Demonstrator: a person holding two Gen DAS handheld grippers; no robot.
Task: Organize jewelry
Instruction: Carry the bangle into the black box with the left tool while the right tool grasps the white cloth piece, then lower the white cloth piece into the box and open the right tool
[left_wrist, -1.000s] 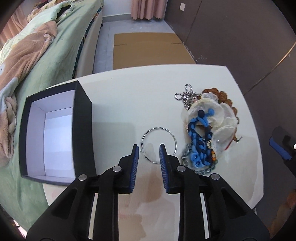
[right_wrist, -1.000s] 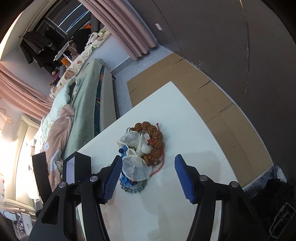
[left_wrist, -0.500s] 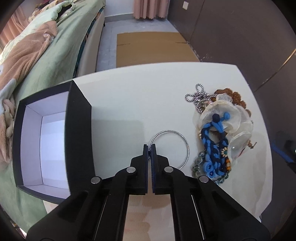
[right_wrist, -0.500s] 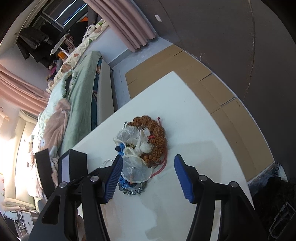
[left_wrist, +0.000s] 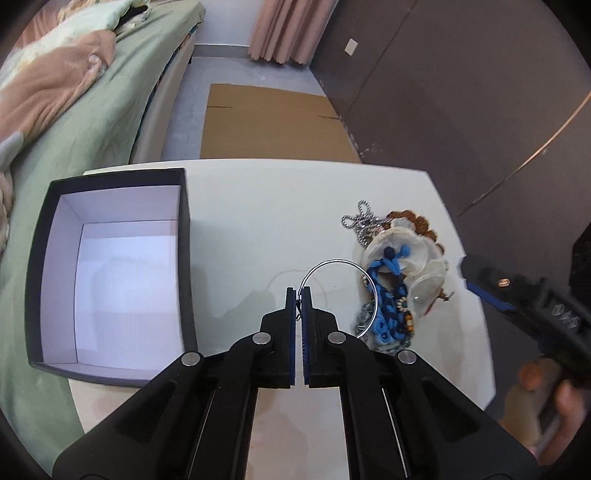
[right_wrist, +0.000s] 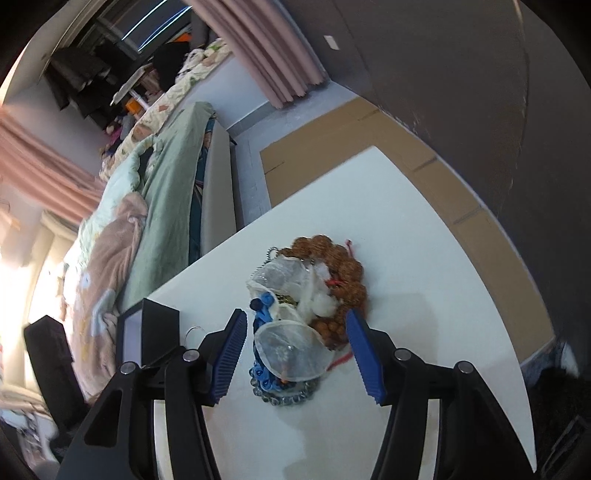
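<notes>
My left gripper (left_wrist: 299, 291) is shut on a thin silver hoop (left_wrist: 341, 263) and holds it lifted above the white table (left_wrist: 258, 206); its shadow lies below. An open black box (left_wrist: 110, 273) with a white inside stands to the left. A jewelry pile (left_wrist: 397, 280) of shell discs, blue braid, brown beads and silver chain lies to the right. My right gripper (right_wrist: 295, 354) is open, its jaws either side of the pile (right_wrist: 295, 317) and above it. The box (right_wrist: 147, 332) and hoop (right_wrist: 192, 332) show at left in the right wrist view.
A bed with green and brown bedding (left_wrist: 74, 92) runs along the table's left side. Flat cardboard (left_wrist: 273, 122) lies on the floor beyond the far edge. A dark wall (left_wrist: 461, 92) stands at the right. The right gripper (left_wrist: 524, 295) enters at right.
My left gripper closed on the silver hoop and lifted it off the table, pulling back. My right gripper moved closer over the jewelry pile, still open.
</notes>
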